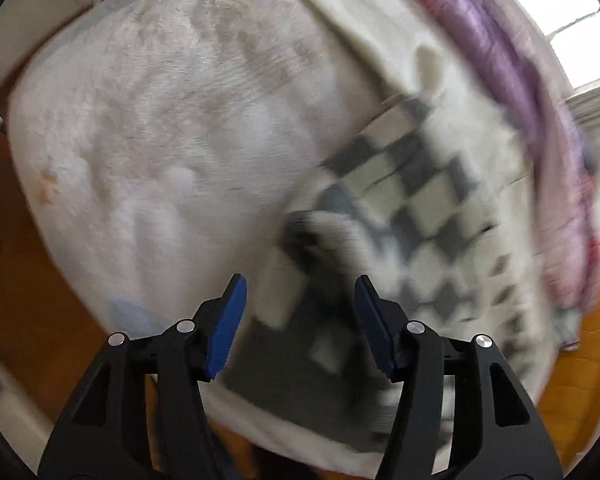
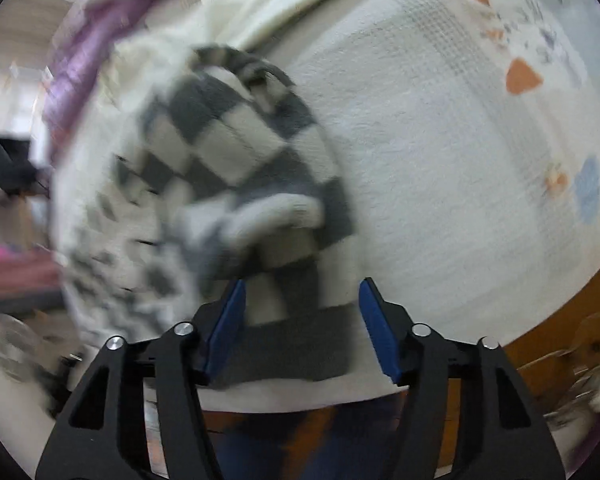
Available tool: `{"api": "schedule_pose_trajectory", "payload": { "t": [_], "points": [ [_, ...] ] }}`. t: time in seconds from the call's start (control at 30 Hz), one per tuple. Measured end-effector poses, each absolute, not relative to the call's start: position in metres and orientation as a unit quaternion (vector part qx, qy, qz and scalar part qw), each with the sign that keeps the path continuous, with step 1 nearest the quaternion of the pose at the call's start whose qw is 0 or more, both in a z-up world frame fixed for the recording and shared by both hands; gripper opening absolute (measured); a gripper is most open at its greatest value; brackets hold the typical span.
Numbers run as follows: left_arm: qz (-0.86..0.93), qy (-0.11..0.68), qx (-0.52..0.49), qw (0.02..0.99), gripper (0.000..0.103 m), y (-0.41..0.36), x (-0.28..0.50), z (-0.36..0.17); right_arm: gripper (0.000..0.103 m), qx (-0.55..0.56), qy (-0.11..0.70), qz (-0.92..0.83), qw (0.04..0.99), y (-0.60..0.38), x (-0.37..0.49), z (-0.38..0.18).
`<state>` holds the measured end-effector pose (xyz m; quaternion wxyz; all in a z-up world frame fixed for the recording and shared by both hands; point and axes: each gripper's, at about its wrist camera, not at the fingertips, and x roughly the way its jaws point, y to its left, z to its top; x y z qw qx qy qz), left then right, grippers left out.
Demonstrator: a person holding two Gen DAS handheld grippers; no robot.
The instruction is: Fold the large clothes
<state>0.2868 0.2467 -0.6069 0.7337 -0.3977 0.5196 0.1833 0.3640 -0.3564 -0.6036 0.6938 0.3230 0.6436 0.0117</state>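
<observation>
Nothing to read here: no lettering, label, brand or number comes through in either wrist view, and both views are smeared with motion blur.

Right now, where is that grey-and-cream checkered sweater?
The checkered sweater lies bunched on the white fluffy bed cover, right of centre in the left wrist view, beside the purple quilt.

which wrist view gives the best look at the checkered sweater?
Right wrist: the checkered sweater fills mid-frame, its dark hem lying between the open right gripper jaws. Left wrist shows the sweater off to the right and more smeared by motion blur, its edge near the open left gripper.
</observation>
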Motion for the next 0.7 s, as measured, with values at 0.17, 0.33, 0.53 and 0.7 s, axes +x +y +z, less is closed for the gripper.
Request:
{"api": "schedule_pose_trajectory", "payload": {
  "t": [0.17,0.33,0.53,0.7],
  "points": [
    [0.115,0.503,-0.401,0.757,0.072,0.231,0.314,-0.604,0.069,0.437,0.572,0.006,0.694,-0.349,0.37,-0.611],
    [0.121,0.56,-0.398,0.716,0.058,0.231,0.34,-0.656,0.037,0.449,0.576,-0.028,0.683,-0.333,0.384,-0.653],
    [0.075,0.585,-0.36,0.723,0.012,0.23,0.342,-0.656,0.012,0.363,0.577,-0.046,0.73,-0.315,0.374,-0.63],
    [0.06,0.613,-0.344,0.709,0.012,0.229,0.319,-0.66,0.012,0.334,0.594,-0.067,0.729,-0.317,0.349,-0.635]
  ]
}}
